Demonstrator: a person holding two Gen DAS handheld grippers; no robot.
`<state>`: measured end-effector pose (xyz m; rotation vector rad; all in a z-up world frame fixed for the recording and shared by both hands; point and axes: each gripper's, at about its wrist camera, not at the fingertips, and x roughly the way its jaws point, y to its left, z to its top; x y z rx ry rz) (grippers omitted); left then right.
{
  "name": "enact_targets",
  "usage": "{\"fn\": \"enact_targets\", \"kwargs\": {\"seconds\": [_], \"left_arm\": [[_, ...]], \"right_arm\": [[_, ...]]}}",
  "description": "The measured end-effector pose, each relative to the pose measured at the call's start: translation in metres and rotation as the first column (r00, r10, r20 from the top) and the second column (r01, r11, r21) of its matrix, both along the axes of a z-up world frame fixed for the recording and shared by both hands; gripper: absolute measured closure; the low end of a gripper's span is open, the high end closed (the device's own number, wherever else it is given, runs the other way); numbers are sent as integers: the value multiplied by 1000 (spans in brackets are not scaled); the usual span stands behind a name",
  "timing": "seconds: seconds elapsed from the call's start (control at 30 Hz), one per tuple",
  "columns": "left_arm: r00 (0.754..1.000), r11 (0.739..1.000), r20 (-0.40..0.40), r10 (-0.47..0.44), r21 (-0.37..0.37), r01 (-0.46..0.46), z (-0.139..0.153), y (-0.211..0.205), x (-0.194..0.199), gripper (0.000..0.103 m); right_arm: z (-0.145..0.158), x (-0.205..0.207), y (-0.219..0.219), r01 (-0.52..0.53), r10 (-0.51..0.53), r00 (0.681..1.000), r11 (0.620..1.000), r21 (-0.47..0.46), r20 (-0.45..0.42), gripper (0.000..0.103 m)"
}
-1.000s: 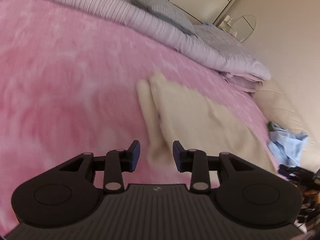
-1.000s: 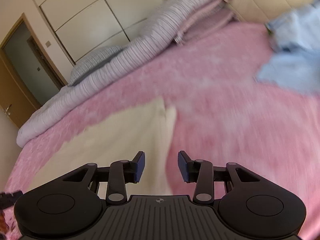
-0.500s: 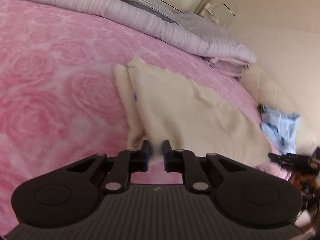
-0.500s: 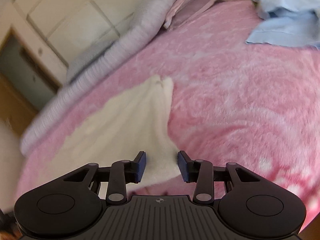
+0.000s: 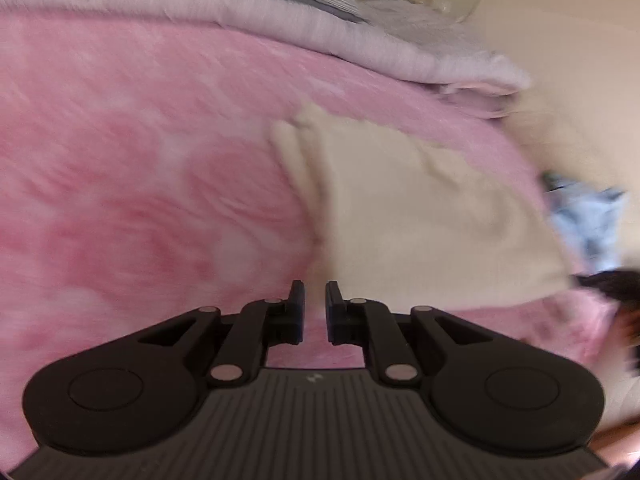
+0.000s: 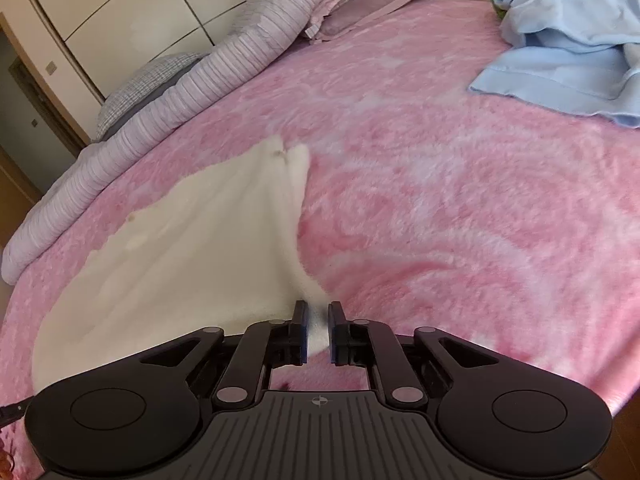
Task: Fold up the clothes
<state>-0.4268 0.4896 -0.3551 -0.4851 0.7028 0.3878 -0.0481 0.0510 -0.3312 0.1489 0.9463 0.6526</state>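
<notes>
A cream cloth [image 6: 180, 256] is spread flat on a pink fluffy blanket [image 6: 440, 208], and in the right wrist view it is seen from about 9 o'clock to the middle of the picture. Its near corner is pinched by the right gripper [image 6: 317, 330]; the fingers are set narrow, with the cream corner between the blue pads. In the left wrist view the same cream cloth [image 5: 420, 216] is seen from the middle out to 3 o'clock, but the picture is blurred. The left gripper [image 5: 314, 308] is also set narrow, and only a thin gap is left between its fingers. Pink blanket [image 5: 140, 184] is seen through that gap, and it cannot be told if any cloth is caught there, as the cloth's edge lies just past the tips. A light blue garment [image 6: 568, 48] is heaped on the blanket at 2 o'clock in the right view, well apart from the cream cloth. A rolled pale purple quilt [image 6: 168, 96] is laid along the far edge of the bed from 9 to 12 o'clock, with a checked pillow [image 6: 140, 84] behind it. White wardrobe doors [image 6: 132, 8] are seen at 11 o'clock
</notes>
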Motion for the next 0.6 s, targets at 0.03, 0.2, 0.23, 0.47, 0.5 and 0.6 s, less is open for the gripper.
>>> {"fn": "enact_targets", "kwargs": {"seconds": [0.03, 0.2, 0.23, 0.47, 0.5, 0.6], "left_arm": [[999, 998, -27, 32, 58, -30, 8, -5, -3, 95], [996, 996, 84, 14, 89, -21, 35, -17, 8, 94], [996, 996, 93, -10, 92, 2, 34, -20, 18, 94], [1000, 992, -3, -14, 128, 14, 16, -36, 55, 90], [1000, 991, -19, -4, 133, 6, 15, -38, 56, 90], [997, 989, -67, 28, 149, -18, 14, -44, 59, 92]], "right_arm": [[8, -3, 0, 20, -19, 999, 999, -25, 41, 95], [37, -22, 11, -18, 19, 971, 1000, -4, 238, 93], [35, -24, 18, -54, 50, 967, 998, 10, 248, 92], [-12, -20, 43, -75, 86, 977, 995, -60, 194, 93], [-18, -17, 39, -63, 70, 982, 997, -48, 174, 93], [-10, -15, 28, -32, 35, 991, 999, -28, 129, 93]]}}
